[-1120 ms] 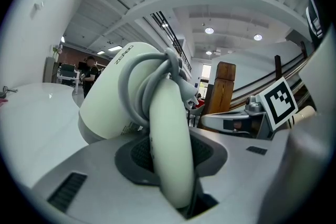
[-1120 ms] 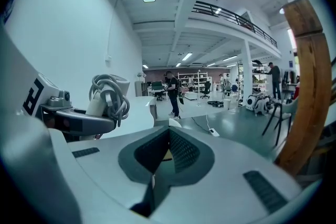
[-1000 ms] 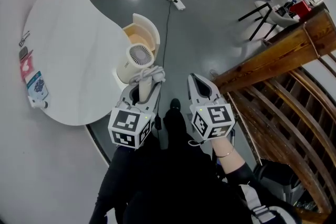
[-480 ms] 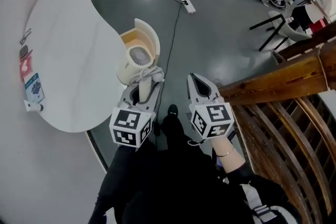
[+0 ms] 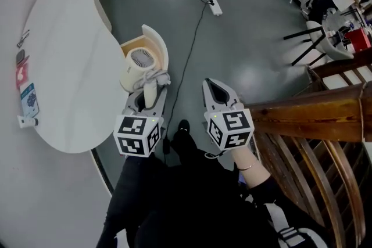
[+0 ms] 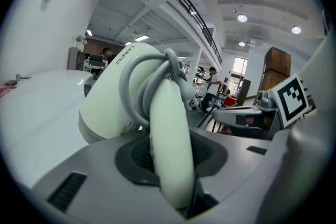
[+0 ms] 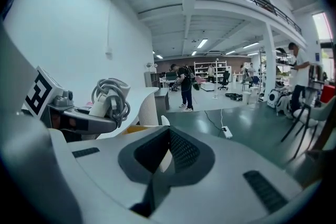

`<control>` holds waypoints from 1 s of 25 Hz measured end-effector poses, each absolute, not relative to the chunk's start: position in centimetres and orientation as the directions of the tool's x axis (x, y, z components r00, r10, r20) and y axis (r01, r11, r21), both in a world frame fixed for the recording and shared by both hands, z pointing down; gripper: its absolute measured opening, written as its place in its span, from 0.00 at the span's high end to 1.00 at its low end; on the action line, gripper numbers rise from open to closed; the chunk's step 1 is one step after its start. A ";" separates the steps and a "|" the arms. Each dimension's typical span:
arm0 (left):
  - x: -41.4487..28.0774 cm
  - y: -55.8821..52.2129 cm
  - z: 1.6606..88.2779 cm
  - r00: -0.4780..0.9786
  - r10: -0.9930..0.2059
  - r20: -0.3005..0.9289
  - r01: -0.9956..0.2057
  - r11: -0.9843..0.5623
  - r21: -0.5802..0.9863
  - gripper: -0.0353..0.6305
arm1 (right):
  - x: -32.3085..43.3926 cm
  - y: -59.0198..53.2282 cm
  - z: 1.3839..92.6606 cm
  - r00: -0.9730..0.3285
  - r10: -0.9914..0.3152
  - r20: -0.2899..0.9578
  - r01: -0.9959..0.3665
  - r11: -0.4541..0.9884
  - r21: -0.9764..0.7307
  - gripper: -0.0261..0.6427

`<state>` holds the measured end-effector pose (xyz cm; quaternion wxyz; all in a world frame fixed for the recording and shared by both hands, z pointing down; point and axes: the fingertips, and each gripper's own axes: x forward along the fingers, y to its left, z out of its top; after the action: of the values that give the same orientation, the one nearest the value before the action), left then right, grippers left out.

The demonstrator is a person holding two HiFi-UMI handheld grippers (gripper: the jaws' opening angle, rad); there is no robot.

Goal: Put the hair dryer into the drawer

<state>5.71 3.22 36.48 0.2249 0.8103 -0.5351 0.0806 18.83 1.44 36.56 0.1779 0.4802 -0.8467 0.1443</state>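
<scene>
A cream hair dryer (image 5: 138, 67) with its grey cord wound round it is held by the handle in my left gripper (image 5: 150, 90), whose jaws are shut on it. In the left gripper view the handle (image 6: 169, 149) stands upright between the pads, filling the gap. The dryer's head hangs over the open curved drawer (image 5: 158, 43), which has a yellowish inside and sits under the white table (image 5: 64, 55). My right gripper (image 5: 218, 92) floats beside it to the right, shut with nothing in it; from its view the dryer (image 7: 107, 97) shows at left.
A black cable and white power strip (image 5: 215, 6) lie on the grey floor beyond the drawer. A wooden railing (image 5: 302, 116) runs close on the right. Small items (image 5: 26, 99) sit at the table's left edge. Chairs (image 5: 314, 38) and people stand farther off.
Both grippers have moved forward and slightly down, toward the table. The dryer's head now overlaps the drawer's opening. The grip on the handle is unchanged.
</scene>
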 end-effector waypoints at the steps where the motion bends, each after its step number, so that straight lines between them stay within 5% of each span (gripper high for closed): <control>1: 5.9 2.6 36.6 0.407 -0.832 0.378 -0.907 -0.318 0.278 0.76 | 19.1 0.7 36.6 -0.480 -0.756 0.445 -0.861 0.504 -0.072 0.96; 25: 9.2 -5.8 37.5 0.296 -0.848 0.440 -0.945 -0.192 0.265 0.76 | 22.0 -6.9 37.3 -0.548 -0.687 0.478 -0.804 0.590 -0.074 0.96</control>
<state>9.23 -5.80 37.48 0.2479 0.7658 -0.5852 0.0982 22.01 -6.86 37.30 0.2042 0.4295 -0.8679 0.1436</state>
